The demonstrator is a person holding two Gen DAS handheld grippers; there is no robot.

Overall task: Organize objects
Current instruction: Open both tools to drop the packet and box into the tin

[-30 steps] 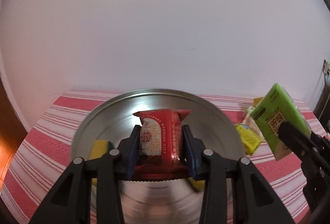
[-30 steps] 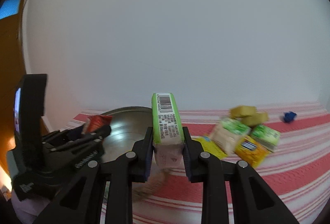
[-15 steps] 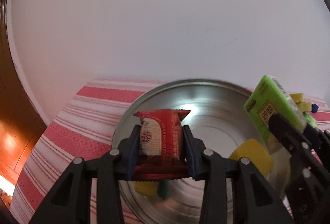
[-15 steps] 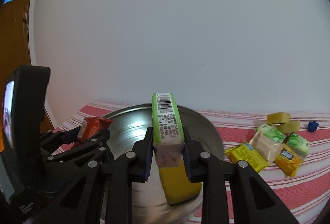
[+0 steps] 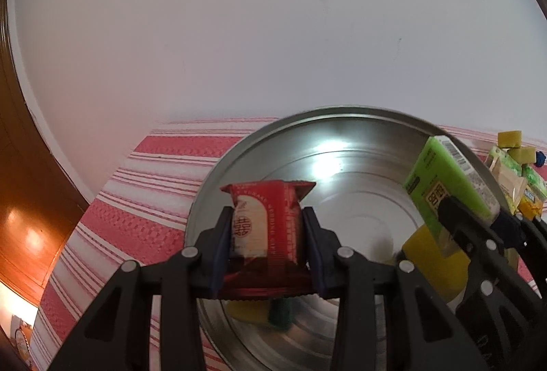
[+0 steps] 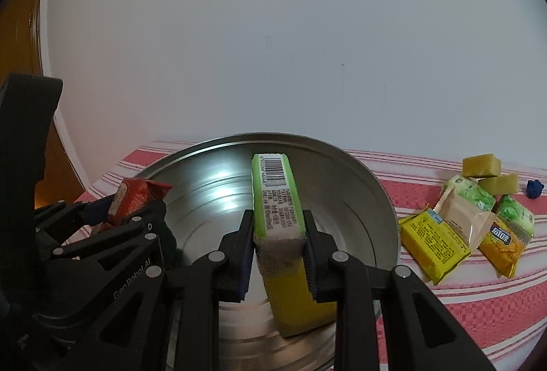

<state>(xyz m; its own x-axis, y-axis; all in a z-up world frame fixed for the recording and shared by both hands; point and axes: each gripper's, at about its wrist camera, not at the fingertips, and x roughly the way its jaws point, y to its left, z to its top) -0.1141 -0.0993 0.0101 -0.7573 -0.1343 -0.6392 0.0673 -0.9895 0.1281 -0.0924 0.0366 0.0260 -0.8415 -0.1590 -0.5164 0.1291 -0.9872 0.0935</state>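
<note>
Green packet [image 6: 277, 200] — clamped between jaws

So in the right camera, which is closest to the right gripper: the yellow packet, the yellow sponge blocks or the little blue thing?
From the right gripper:
1. Yellow packet, just right of the pan.
2. Yellow sponge blocks, farther back.
3. Blue thing, far right.

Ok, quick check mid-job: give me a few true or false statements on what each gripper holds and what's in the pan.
1. The left gripper is shut on a red packet. True.
2. The right gripper is empty. False: it is shut on a green packet.
3. Both packets are over the metal pan. True.
4. The pan is empty. False: a yellow sponge lies in it.
5. Loose packets remain on the striped cloth. True.
</note>
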